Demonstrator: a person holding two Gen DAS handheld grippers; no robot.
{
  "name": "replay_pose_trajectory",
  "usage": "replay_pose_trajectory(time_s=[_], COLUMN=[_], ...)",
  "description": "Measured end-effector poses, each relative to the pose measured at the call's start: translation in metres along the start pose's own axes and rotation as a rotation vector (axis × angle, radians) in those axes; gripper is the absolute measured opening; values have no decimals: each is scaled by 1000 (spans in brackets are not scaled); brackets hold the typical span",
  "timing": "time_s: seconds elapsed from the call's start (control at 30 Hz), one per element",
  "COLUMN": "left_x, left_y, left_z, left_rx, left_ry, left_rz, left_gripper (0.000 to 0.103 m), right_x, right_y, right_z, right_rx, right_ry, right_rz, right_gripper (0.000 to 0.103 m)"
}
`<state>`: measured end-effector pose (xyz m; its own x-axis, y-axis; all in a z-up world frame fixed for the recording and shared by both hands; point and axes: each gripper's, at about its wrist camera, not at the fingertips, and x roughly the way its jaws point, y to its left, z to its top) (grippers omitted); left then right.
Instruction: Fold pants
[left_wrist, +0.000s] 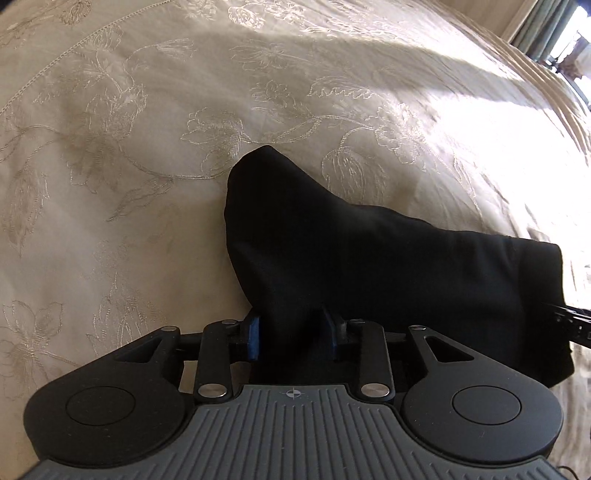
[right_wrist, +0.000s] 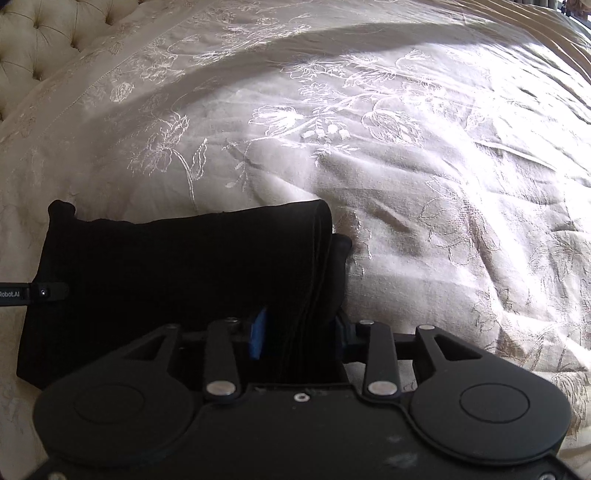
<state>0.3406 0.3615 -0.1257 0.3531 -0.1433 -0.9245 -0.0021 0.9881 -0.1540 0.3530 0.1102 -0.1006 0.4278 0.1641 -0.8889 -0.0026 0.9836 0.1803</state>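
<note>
Pants (left_wrist: 369, 266), black and folded into a thick bundle, lie on a cream bedspread (left_wrist: 129, 147) embroidered with flowers. Left gripper (left_wrist: 293, 332) straddles one end of the bundle, jaws part open, cloth between the blue pads (left_wrist: 254, 332). Right gripper (right_wrist: 299, 332) straddles the other end, the stacked fold edges between its part-open jaws. Whether either pair of pads presses the cloth cannot be told.

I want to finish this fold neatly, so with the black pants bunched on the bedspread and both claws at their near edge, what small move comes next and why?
Probably open both claws a little wider and lift them straight off. The black pants already lie folded in layers on the bedspread, and cloth sits between the fingers of the left claw and the right claw, so pulling sideways could drag the fold apart.
</note>
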Motion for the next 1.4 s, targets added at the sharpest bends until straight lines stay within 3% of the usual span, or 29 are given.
replay_pose_trajectory(time_s=[0.47, 0.67, 0.9, 0.97, 1.03, 1.1, 1.17, 1.3, 1.4], left_x=[-29, -42, -61, -65, -66, -65, -60, -40, -30], left_y=[19, 11, -13, -23, -31, -39, -46, -48, -46], left_z=[-5, -8, -20, -27, -33, -40, -49, -63, -69], left_rx=[58, 75, 149, 174, 185, 194, 209, 201, 171], left_ry=[-38, -61, -101, -110, -105, -90, -71, 0, 32], left_rz=[19, 21, -1, -10, -24, -29, -26, 25, 69], left_gripper=[32, 31, 31, 31, 31, 31, 31, 31, 31], right_x=[-25, -28, -56, -72, -86, -93, -90, -67, -44], right_y=[-40, -39, -50, -46, -34, -17, -3, 13, 3], right_z=[-9, -8, -13, -15, -16, -20, -27, -50, -63], right_rx=[240, 273, 364, 335, 265, 187, 133, 79, 118], right_ry=[-31, -41, -146, -197, -232, -228, -189, -78, -6], right_rz=[9, 0, -17, -23, -19, 10, 26, -13, -58], right_gripper=[37, 38, 43, 43, 38, 15, 6, 2, 0])
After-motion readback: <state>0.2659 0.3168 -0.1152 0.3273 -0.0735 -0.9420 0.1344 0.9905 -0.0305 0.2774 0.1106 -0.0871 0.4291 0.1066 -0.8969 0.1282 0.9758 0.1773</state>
